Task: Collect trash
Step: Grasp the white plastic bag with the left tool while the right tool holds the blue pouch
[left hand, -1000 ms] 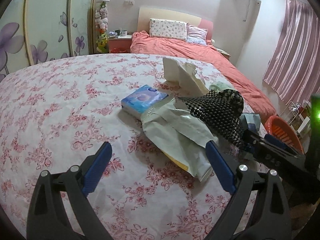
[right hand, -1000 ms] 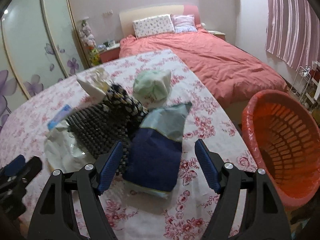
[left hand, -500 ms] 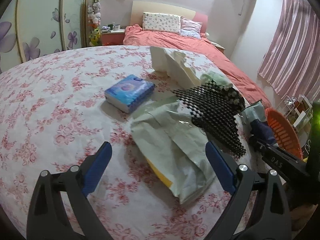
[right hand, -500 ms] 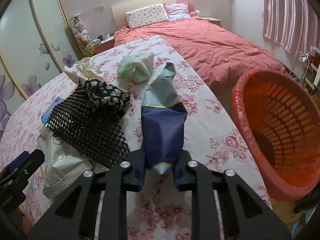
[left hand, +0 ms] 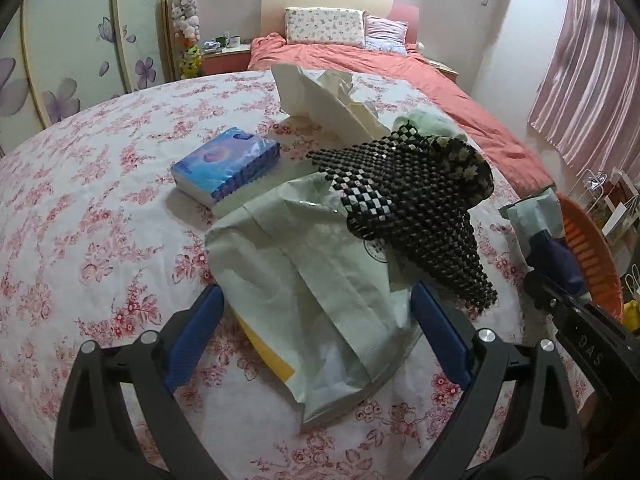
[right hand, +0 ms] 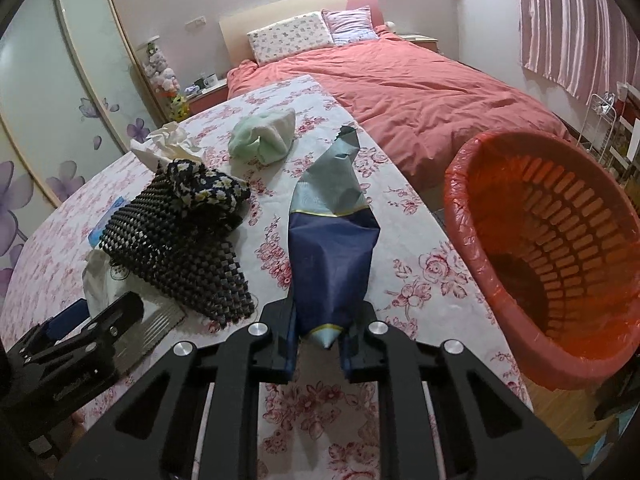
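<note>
- The worktop (right hand: 420,272) in its floral cloth fills both views, and the orange basket (right hand: 560,240) sits just off its right edge, lined with a red bag and looking bare inside, so collection is probably only starting
- Big change: a second ago the right gripper (right hand: 320,344) stood spread around the blue wrapper (right hand: 332,264); now it is pressed together on the wrapper's near end and has it raised, tip pointing away
- That reads as first piece secured, with the basket close on the right for the drop
- The left gripper (left hand: 316,328) has moved in, spread wide astride the pale paper bag (left hand: 304,280), not yet pinching
- Hidden: the black woven mat (left hand: 416,208) covers part of the bag; its printed stamp is unreadable
- The tissue pack (left hand: 226,170) is nearly lost behind the mat in the right view
</note>
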Demonstrator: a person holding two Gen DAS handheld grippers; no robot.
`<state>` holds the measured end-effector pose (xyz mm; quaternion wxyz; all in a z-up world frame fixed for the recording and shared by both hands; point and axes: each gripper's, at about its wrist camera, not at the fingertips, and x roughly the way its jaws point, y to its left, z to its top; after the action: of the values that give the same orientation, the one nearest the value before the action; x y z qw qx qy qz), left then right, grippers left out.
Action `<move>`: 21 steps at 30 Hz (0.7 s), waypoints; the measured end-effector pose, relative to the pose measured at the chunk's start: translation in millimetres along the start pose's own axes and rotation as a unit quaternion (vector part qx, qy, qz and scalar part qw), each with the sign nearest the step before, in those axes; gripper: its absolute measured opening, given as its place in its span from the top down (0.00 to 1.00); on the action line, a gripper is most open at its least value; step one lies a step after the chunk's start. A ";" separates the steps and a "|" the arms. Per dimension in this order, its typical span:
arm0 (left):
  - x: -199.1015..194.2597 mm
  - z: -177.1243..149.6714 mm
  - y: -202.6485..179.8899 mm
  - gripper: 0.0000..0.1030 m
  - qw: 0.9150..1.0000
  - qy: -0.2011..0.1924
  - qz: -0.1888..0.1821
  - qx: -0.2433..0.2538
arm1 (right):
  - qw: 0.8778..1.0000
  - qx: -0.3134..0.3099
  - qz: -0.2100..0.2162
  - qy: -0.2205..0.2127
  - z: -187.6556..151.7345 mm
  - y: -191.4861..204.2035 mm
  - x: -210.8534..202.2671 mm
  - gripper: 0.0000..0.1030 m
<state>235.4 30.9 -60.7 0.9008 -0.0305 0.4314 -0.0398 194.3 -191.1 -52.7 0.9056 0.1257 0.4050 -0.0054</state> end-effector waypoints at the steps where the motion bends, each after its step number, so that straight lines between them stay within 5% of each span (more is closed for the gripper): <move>1: -0.5 -0.2 2.7 0.15 1.000 -0.001 -0.002 -0.001 | 1.000 -0.001 0.001 0.000 -0.7 0.7 -0.5 0.85; 6: -3.5 0.6 23.6 0.32 1.000 -0.003 -0.020 -0.015 | 1.000 -0.002 0.003 -0.003 -1.3 0.4 -3.4 0.85; 14: -3.3 3.3 44.4 0.11 0.999 0.002 -0.002 -0.049 | 1.000 -0.008 0.006 -0.005 -3.3 5.1 -3.7 0.85; 21: 6.8 8.3 40.1 0.10 0.999 0.004 0.011 -0.042 | 1.000 -0.015 0.006 -0.002 -5.2 9.7 -2.3 0.85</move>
<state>247.9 70.3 -64.4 0.8974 -0.0634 0.4365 -0.0115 190.1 -180.7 -52.2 0.9081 0.1148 0.4026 0.0063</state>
